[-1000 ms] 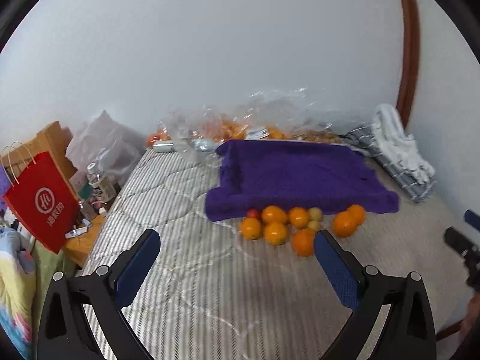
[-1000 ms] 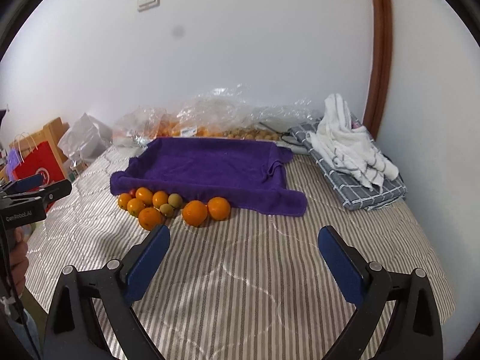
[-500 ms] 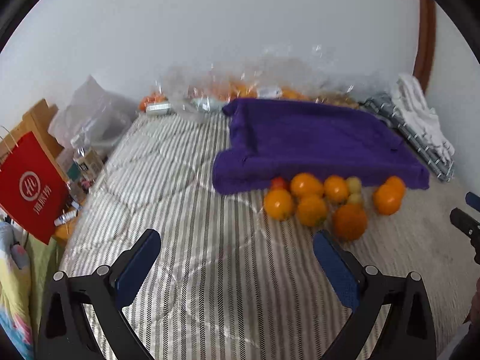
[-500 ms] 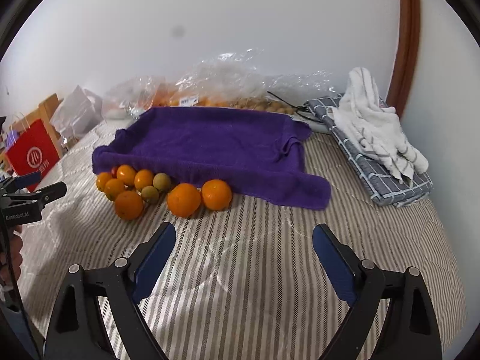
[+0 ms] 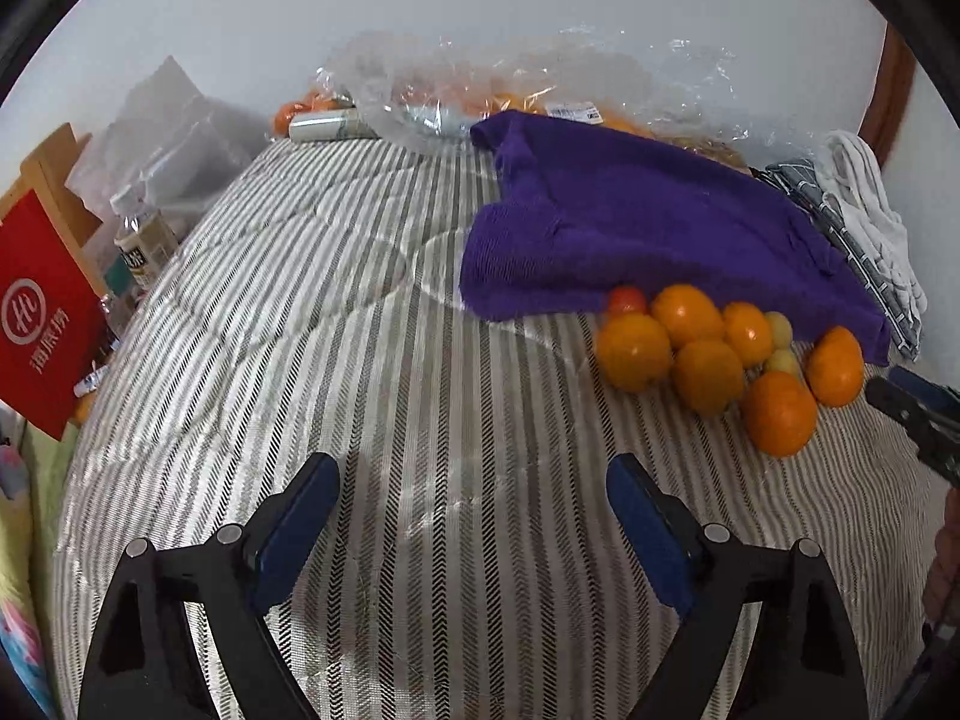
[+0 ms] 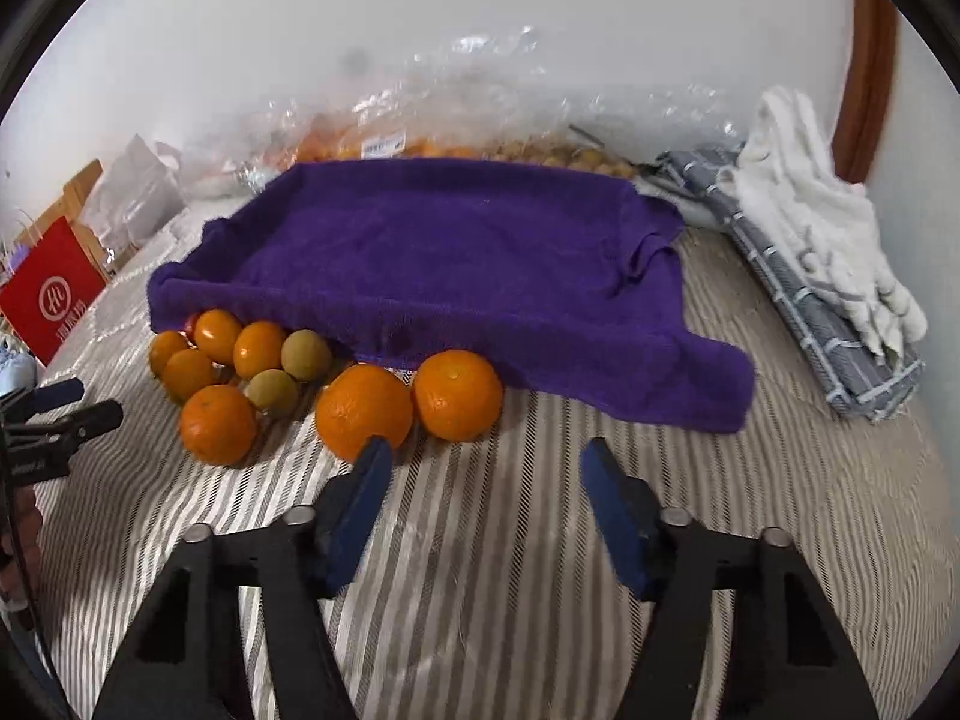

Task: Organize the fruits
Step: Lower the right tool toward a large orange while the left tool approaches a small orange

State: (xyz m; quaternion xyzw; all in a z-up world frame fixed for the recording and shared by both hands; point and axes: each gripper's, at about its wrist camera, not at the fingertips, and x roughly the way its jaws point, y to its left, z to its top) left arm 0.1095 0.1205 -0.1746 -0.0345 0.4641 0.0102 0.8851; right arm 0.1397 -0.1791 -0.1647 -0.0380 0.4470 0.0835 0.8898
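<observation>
I see both claws spread wide and holding nothing: left claw (image 5: 474, 501), right claw (image 6: 480, 480). The oranges (image 6: 363, 411) lie clustered on the striped bed (image 6: 510, 570), touching the purple towel (image 6: 450, 252)'s front edge. A red paper bag (image 5: 36, 324) stands at the bed's left edge; its writing is unreadable.

1. The left gripper (image 5: 474, 501) is showing black angular arms, silver screw heads and blue pads (image 5: 297, 531).
2. The right gripper (image 6: 483, 480) is wearing the same black frame, silver screws and blue pads (image 6: 615, 519).
</observation>
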